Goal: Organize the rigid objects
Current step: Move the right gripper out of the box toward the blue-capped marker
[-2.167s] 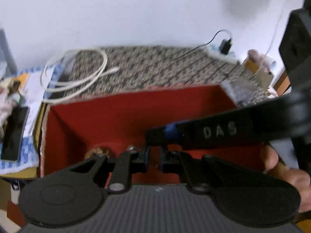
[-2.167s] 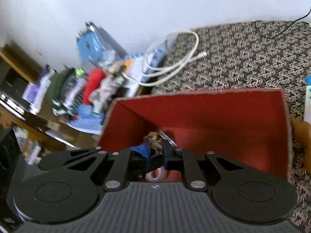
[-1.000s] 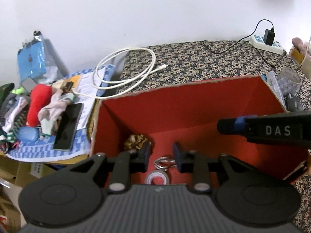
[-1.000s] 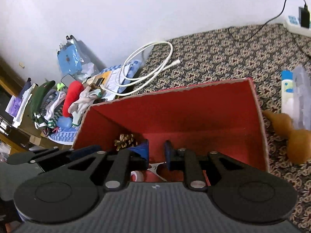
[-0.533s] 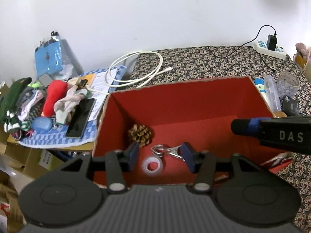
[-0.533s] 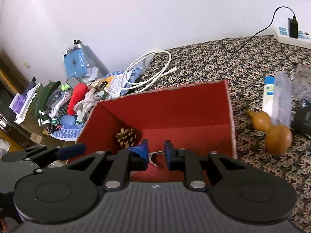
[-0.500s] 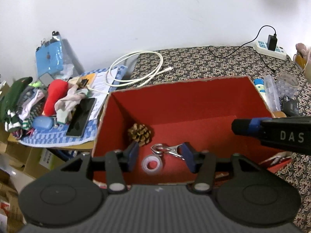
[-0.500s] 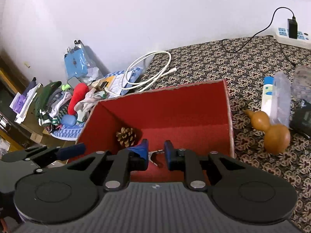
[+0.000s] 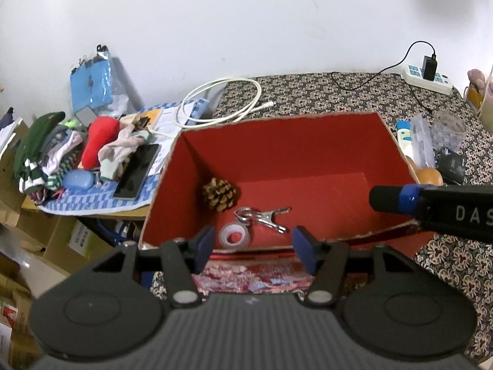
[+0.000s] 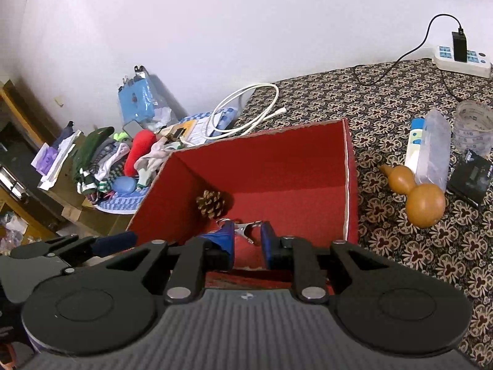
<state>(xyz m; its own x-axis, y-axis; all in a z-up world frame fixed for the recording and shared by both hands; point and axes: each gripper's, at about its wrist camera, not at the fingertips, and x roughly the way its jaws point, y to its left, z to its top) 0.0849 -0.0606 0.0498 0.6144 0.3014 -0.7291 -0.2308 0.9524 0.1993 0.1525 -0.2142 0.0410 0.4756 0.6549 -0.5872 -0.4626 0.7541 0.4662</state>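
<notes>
- Hovering over the red open cardboard box [image 9: 277, 151], my left tool [image 9: 253, 246] is opening, empty.
- Brown pine cone [image 9: 219, 196], silver metal clip [image 9: 262, 215], clear tape roll [image 9: 234, 236] lie inside.
- My right tool [image 10: 246, 242] hangs slightly parted, gripping nothing.

my black left gripper [image 9: 253, 248] with blue pads, red box [image 9: 279, 141], brown pine cone [image 9: 219, 193], silver clip [image 9: 262, 217], clear tape roll [image 9: 234, 236], black-and-tan floral cloth [image 10: 385, 104], orange-brown gourd [image 10: 416, 195] right, white cable [image 9: 222, 100] far, blue checked towel [image 9: 92, 203] left
</notes>
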